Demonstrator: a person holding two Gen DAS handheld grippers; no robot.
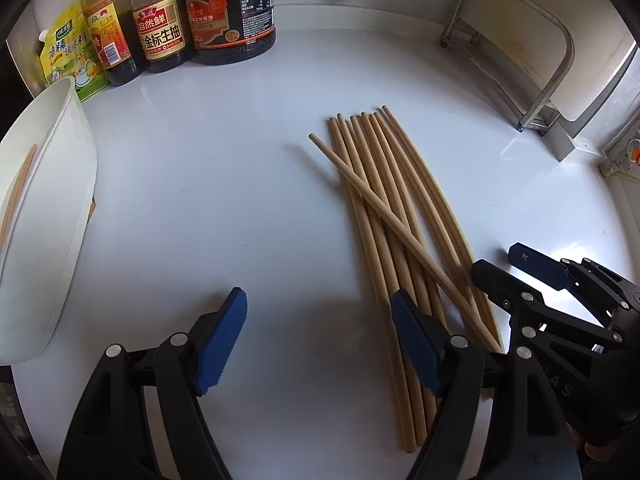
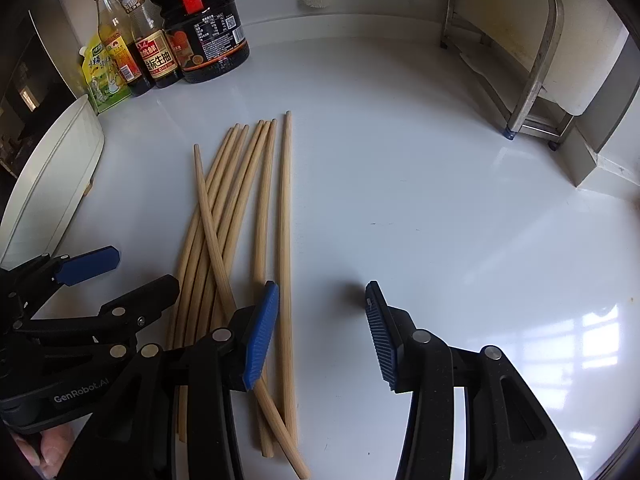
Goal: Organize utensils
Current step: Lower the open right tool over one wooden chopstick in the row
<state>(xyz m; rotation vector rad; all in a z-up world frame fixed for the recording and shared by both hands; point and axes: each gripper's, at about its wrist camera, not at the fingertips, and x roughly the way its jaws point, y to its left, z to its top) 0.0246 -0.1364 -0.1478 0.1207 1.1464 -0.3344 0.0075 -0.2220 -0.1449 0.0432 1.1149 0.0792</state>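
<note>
**Chopsticks mostly still loose on the counter**

Left wrist view: my left tool (image 1: 318,336) is spread wide and holds nothing; its right pad sits over the near ends of the chopsticks (image 1: 384,208). The bundle lies on the white counter (image 1: 208,200), one stick crossing diagonally over the rest. At far left a white container (image 1: 60,216) shows at least one stick inside, so I judge sorting has only begun and most of the pile is left. The right tool (image 1: 516,266) reaches in from the right, jaws parted, empty. On the bottles (image 1: 160,28) at the back I can read "自然鲜" and "金标生抽"; the other labels and the yellow pouch (image 1: 68,56) are too small to read with confidence.

Right wrist view: my right tool (image 2: 322,332) is open and empty, with its left pad beside the outermost stick. The chopsticks (image 2: 240,216) fan out ahead, none gripped. The left tool (image 2: 132,268) sits open at lower left, its body printed "GenRobot.AI". A metal rack (image 2: 532,80) stands at back right.
</note>
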